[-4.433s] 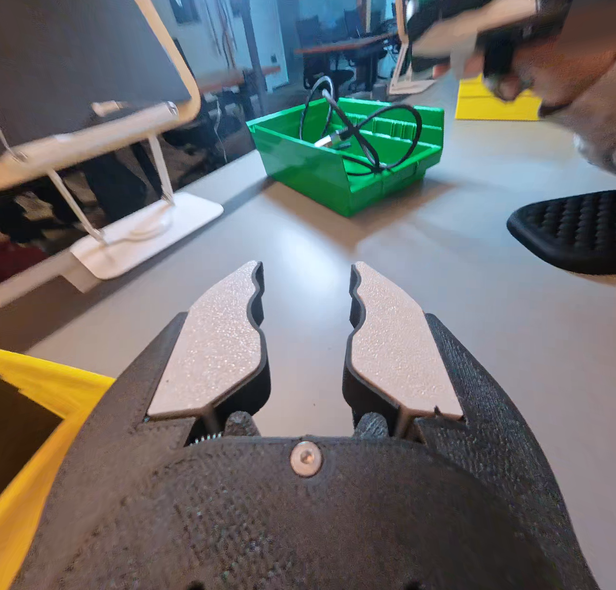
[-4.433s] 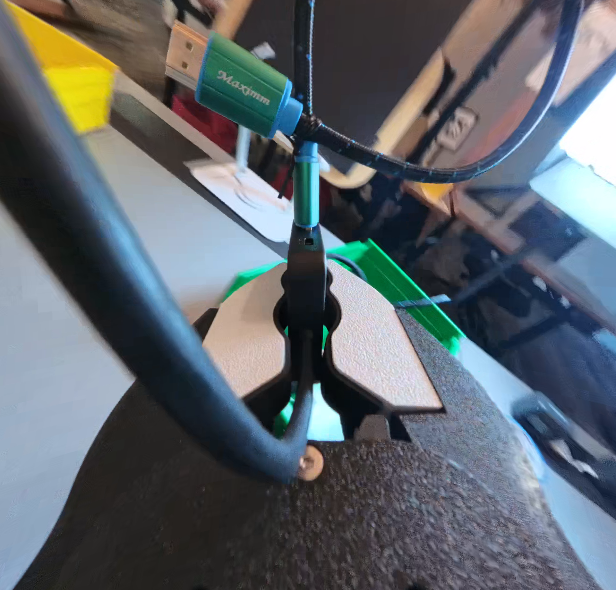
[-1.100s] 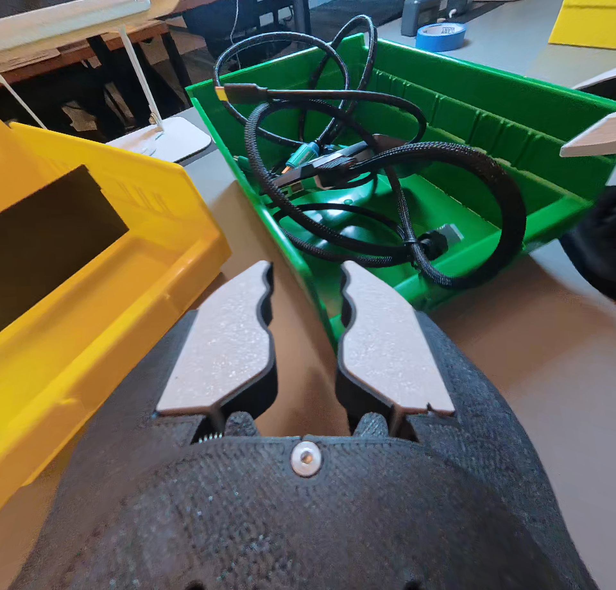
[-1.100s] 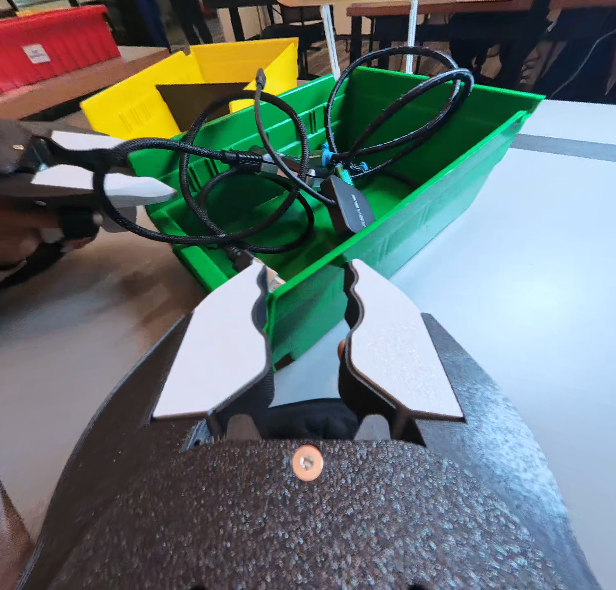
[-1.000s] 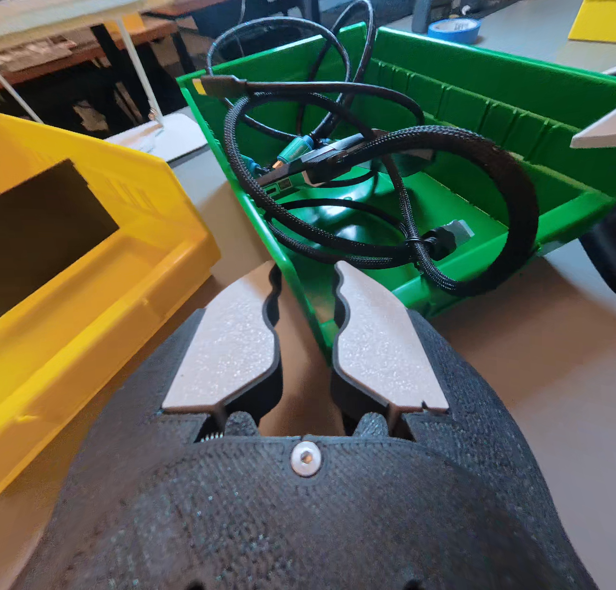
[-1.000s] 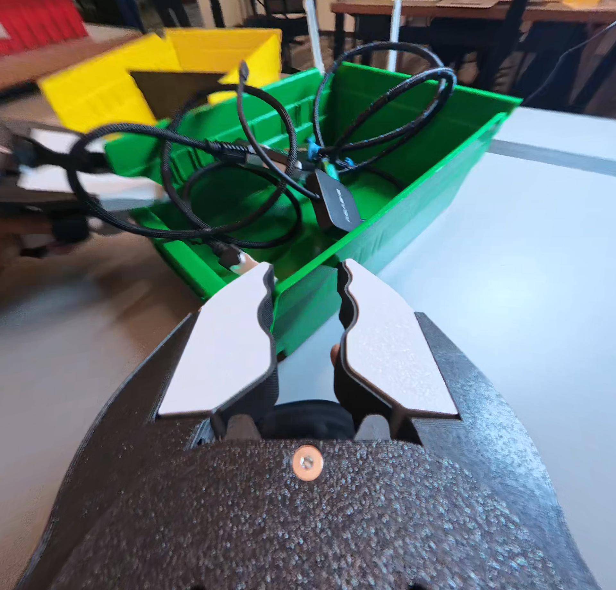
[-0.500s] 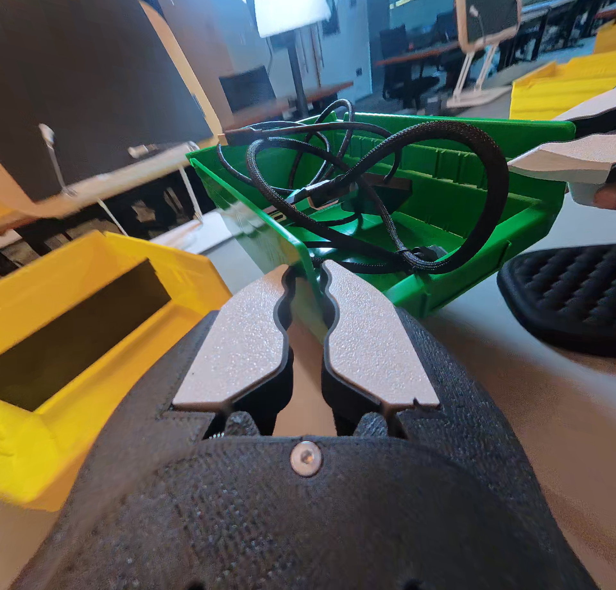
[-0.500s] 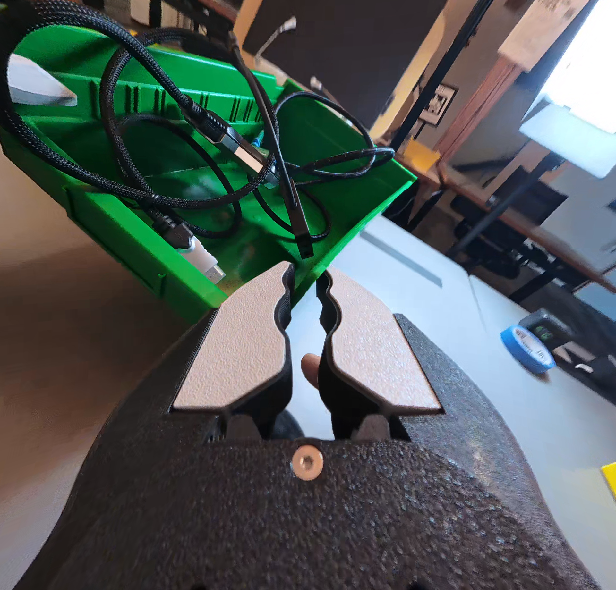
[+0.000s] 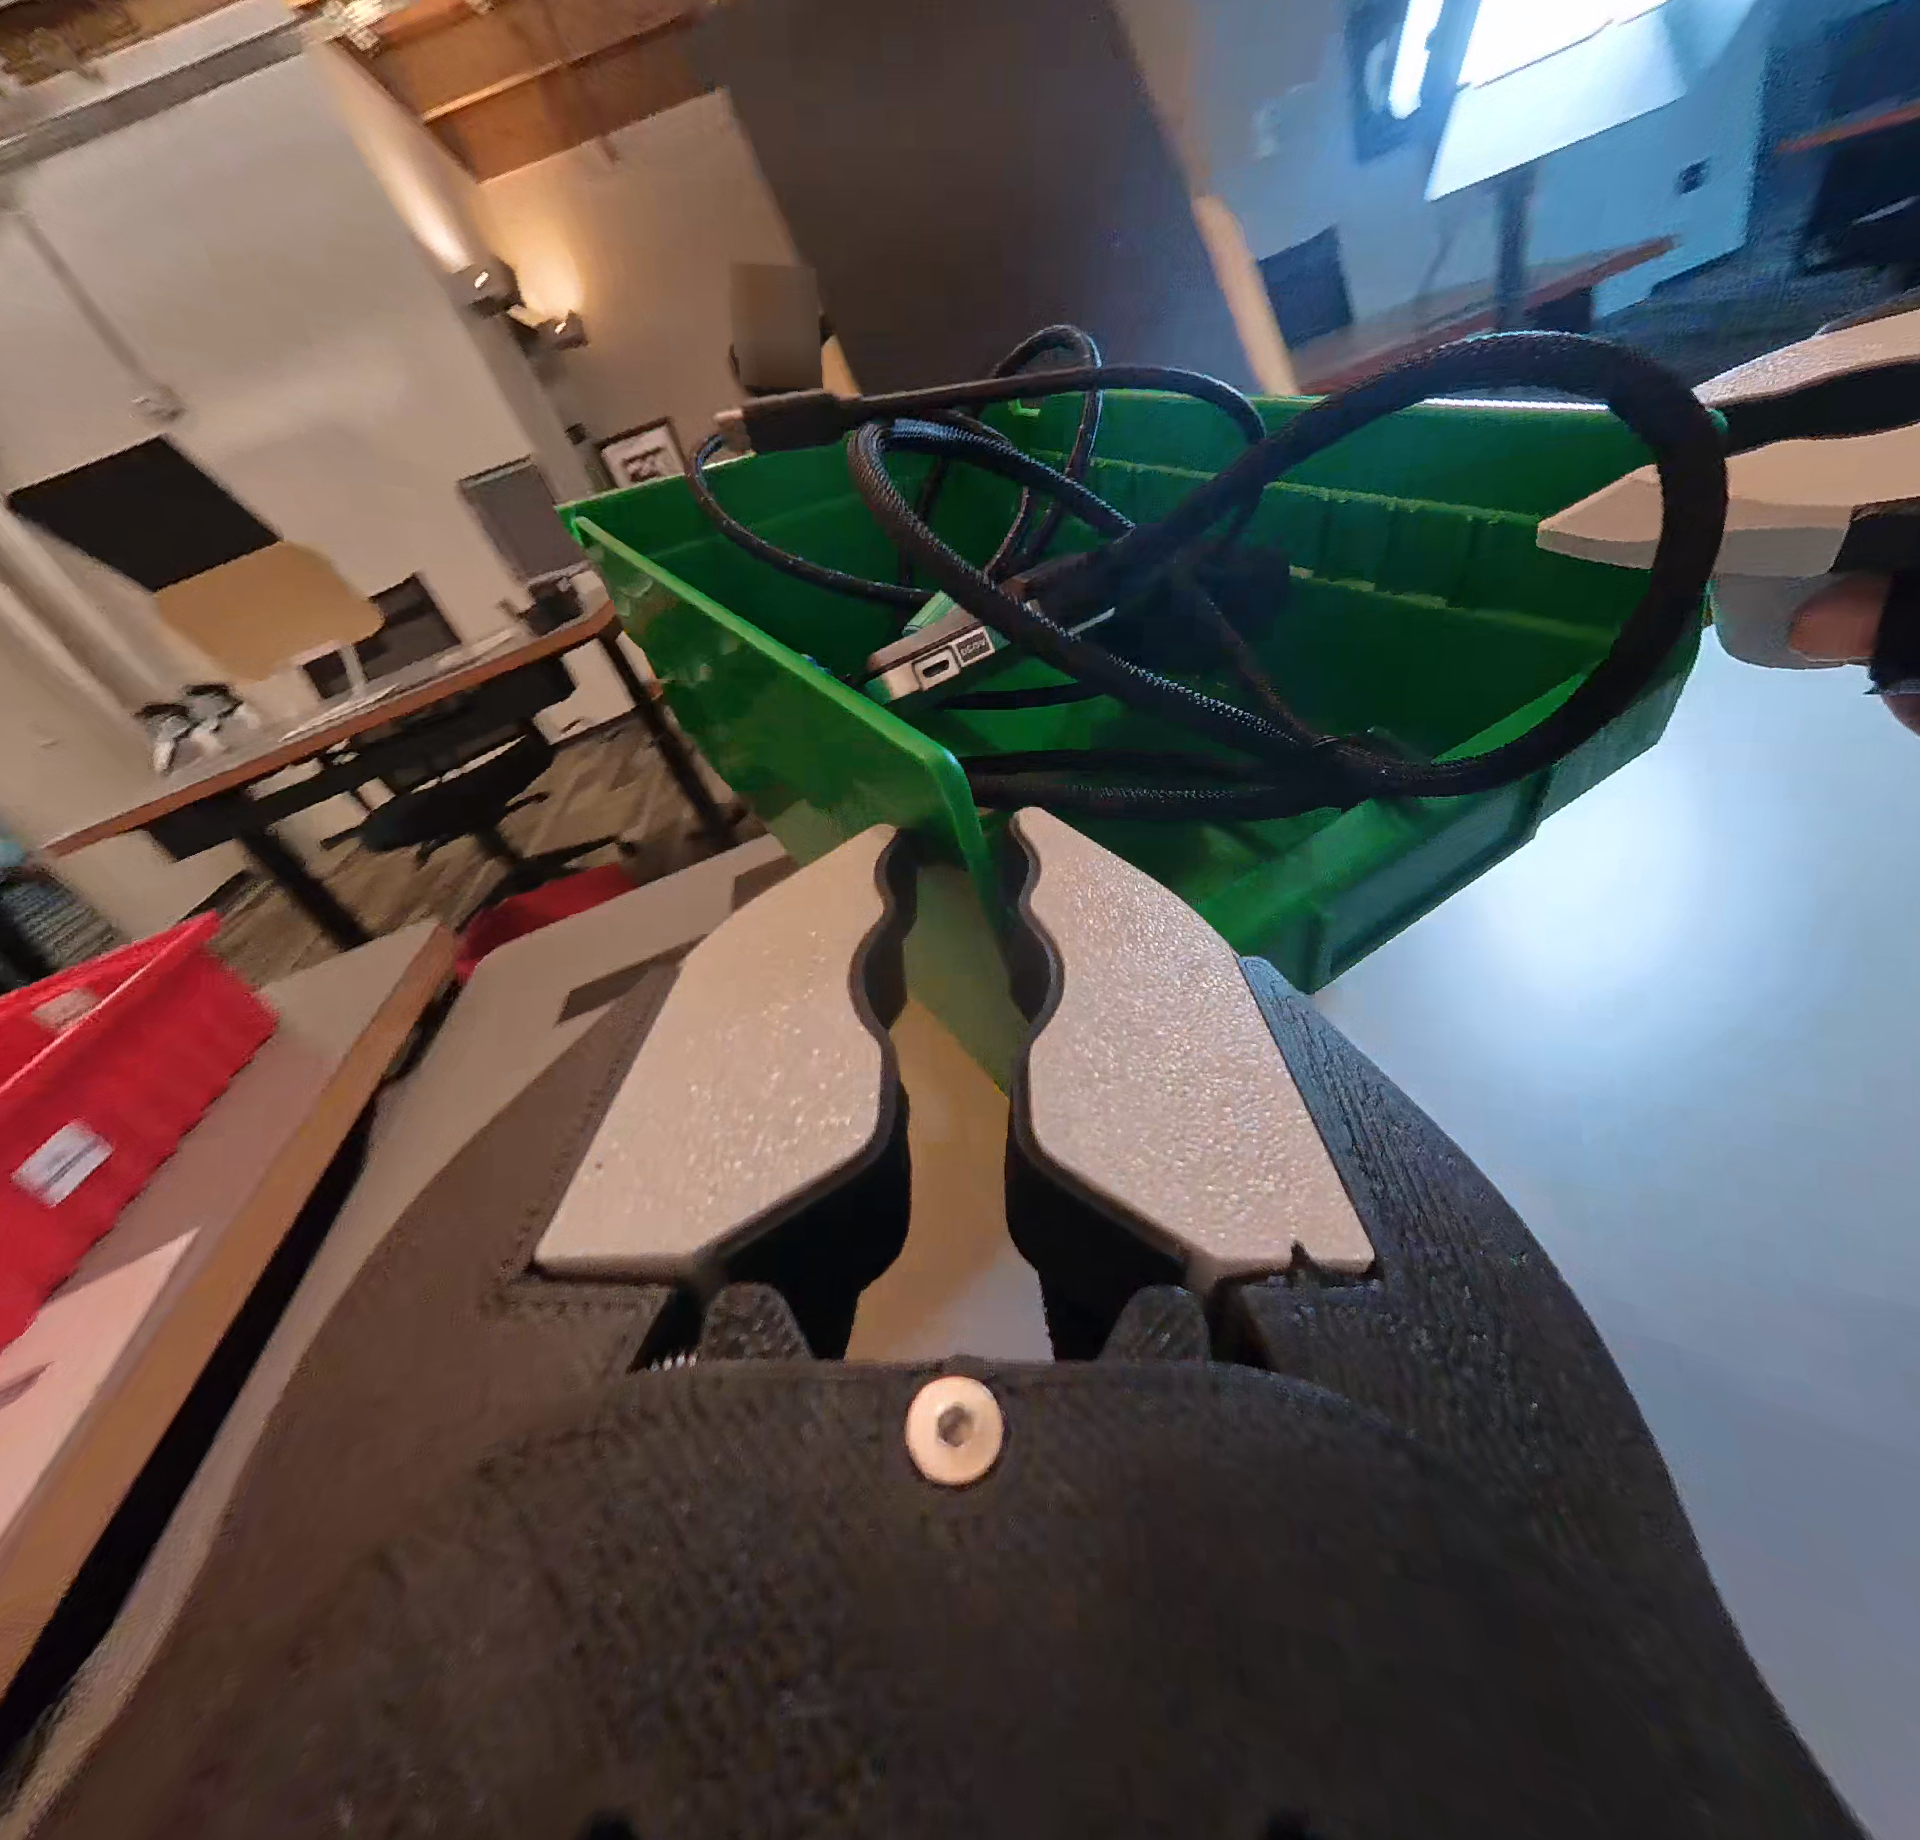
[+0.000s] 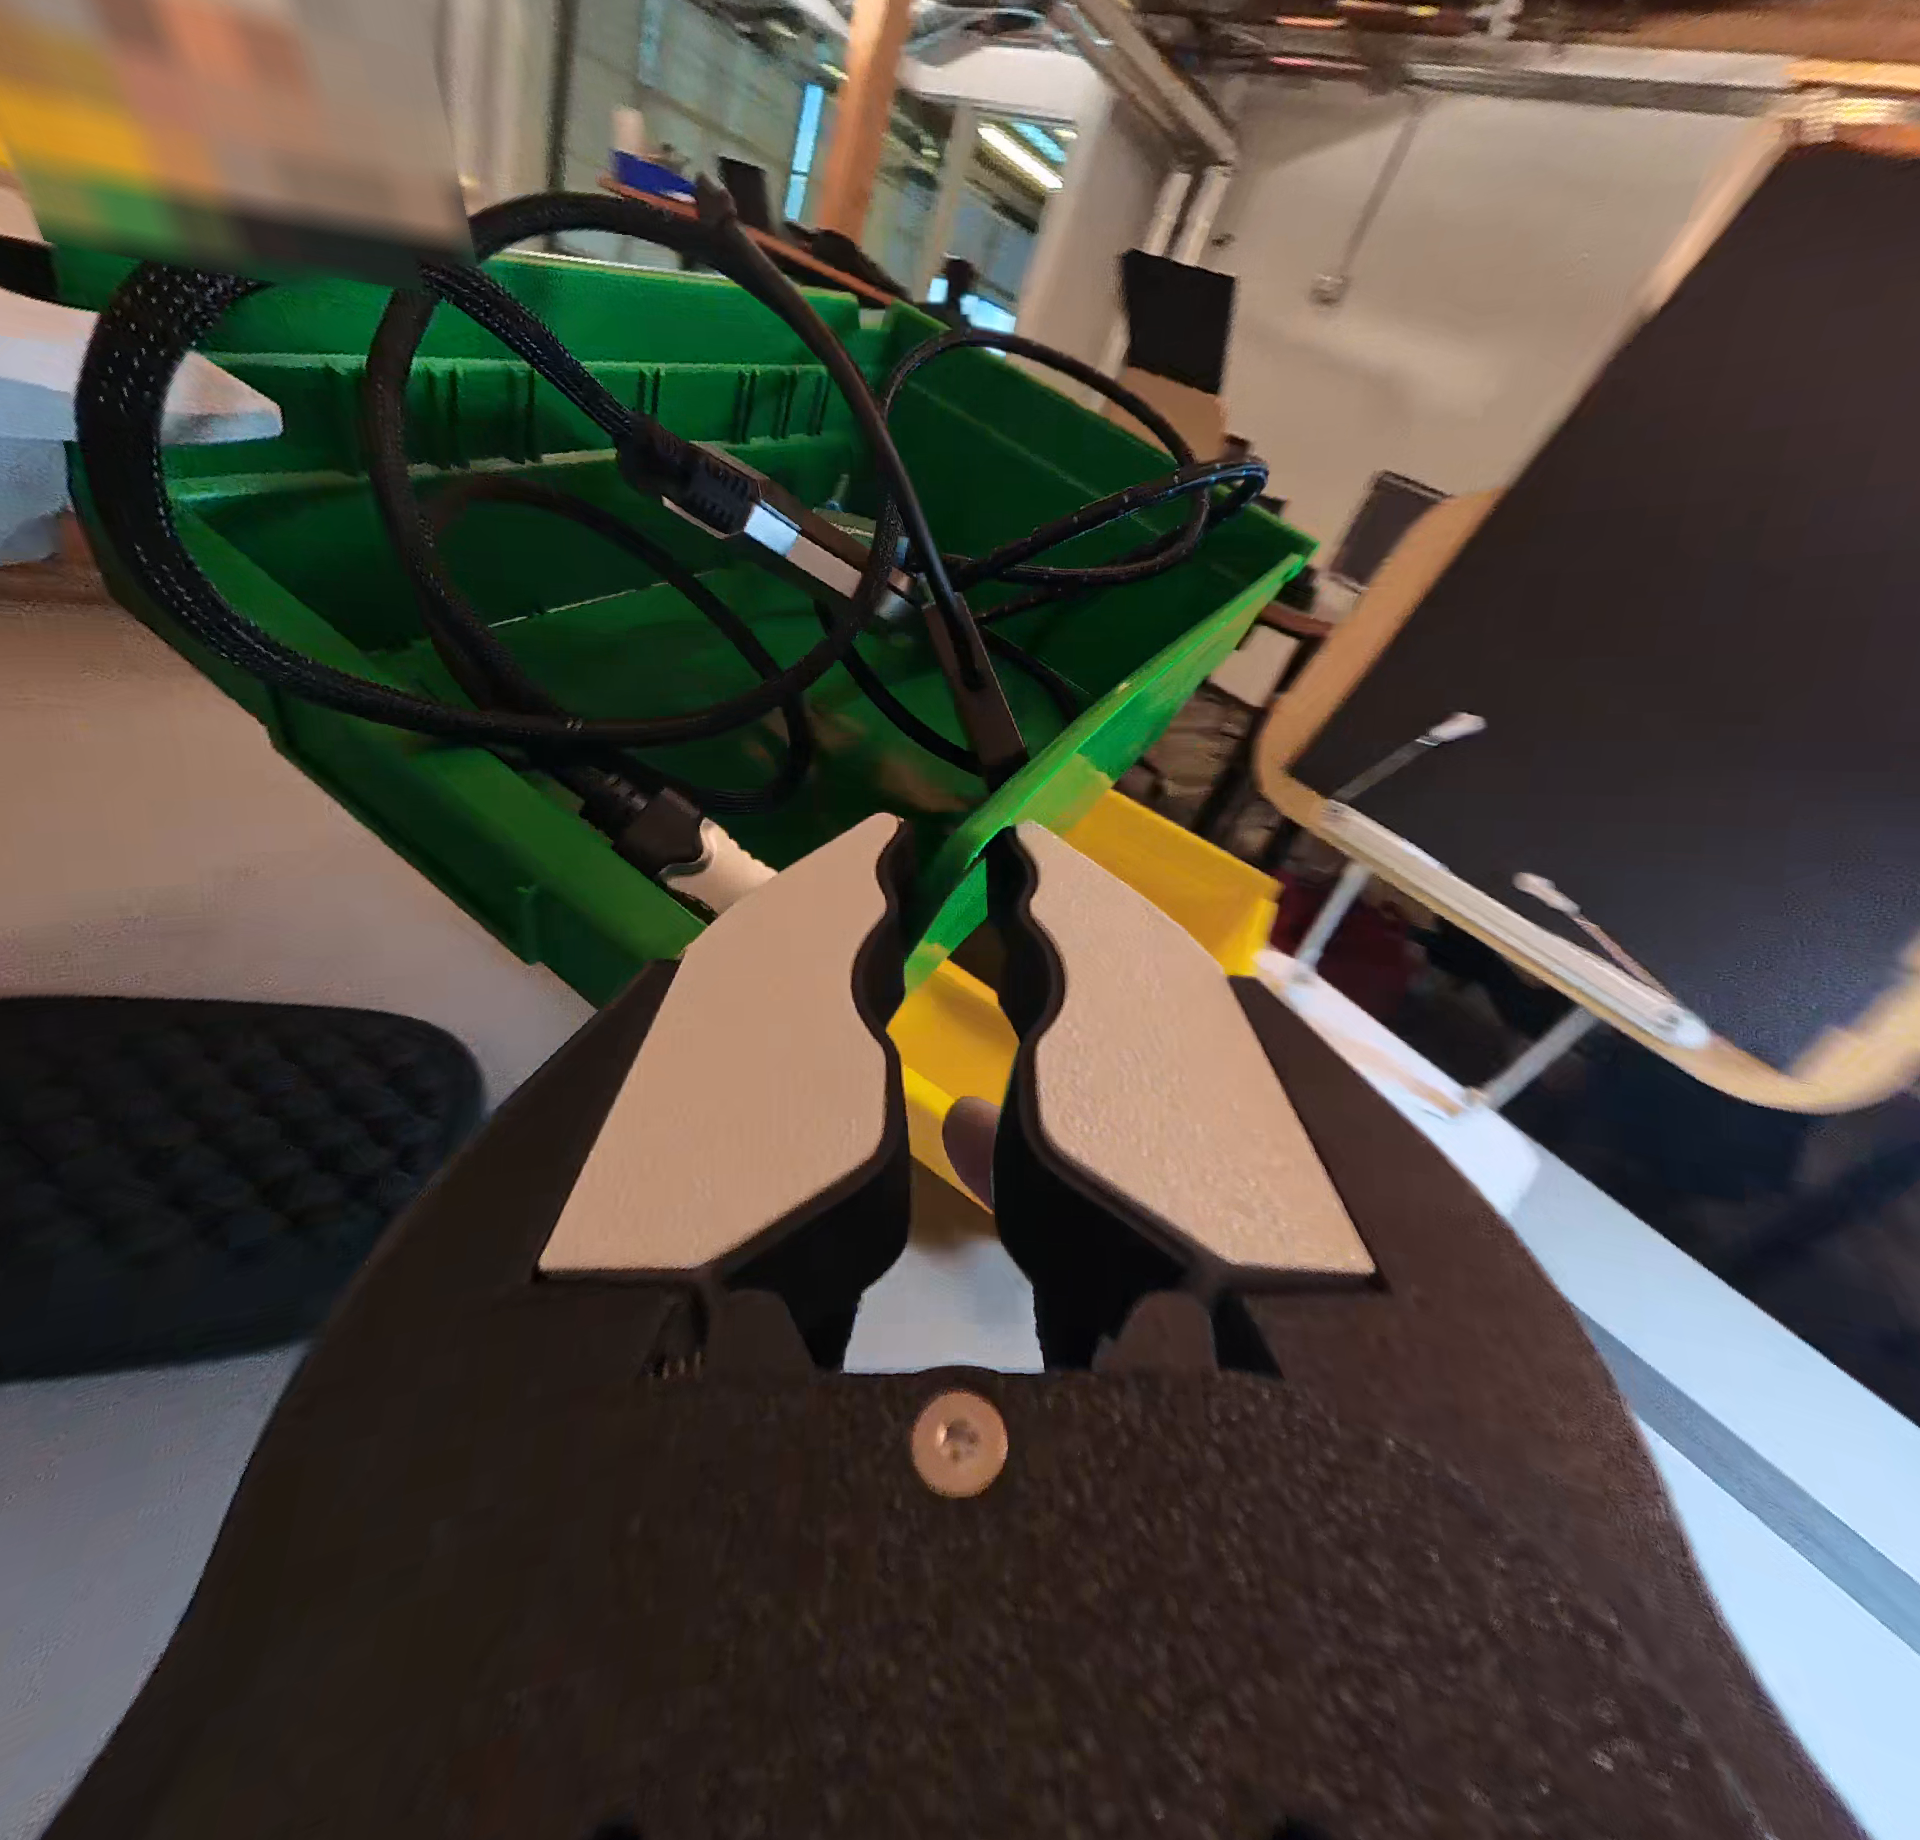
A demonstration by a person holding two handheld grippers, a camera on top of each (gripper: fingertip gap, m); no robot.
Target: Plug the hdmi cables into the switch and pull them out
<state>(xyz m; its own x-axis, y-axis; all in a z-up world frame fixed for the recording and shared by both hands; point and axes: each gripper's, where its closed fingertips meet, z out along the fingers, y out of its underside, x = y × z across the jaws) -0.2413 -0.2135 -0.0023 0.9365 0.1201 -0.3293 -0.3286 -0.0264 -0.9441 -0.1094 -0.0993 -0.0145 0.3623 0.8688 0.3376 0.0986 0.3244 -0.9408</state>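
A green bin [image 9: 790,710] holds a tangle of black braided HDMI cables [image 9: 1143,668] and a small silver switch [image 9: 930,652]. My left gripper [image 9: 956,840] is shut on the bin's near side wall, which stands between the fingertips. My right gripper [image 10: 951,840] is shut on the opposite wall of the bin [image 10: 499,824]. It also shows at the right edge of the left wrist view [image 9: 1766,502]. The bin is tilted and looks raised off the table. In the right wrist view a cable plug [image 10: 769,528] lies among the cables [image 10: 312,668].
The pale table top [image 9: 1662,1063] lies under and right of the bin. A red bin [image 9: 104,1042] sits low on the left. A yellow bin [image 10: 1174,876] is behind the green one. A black board on a stand [image 10: 1662,595] is on the right. One gripper's finger ends stand about 20 centimeters off the other's.
Both grippers closed on the green bin's side walls and lifted it. The views swung upward, and the bin now sits higher and more tilted than before.
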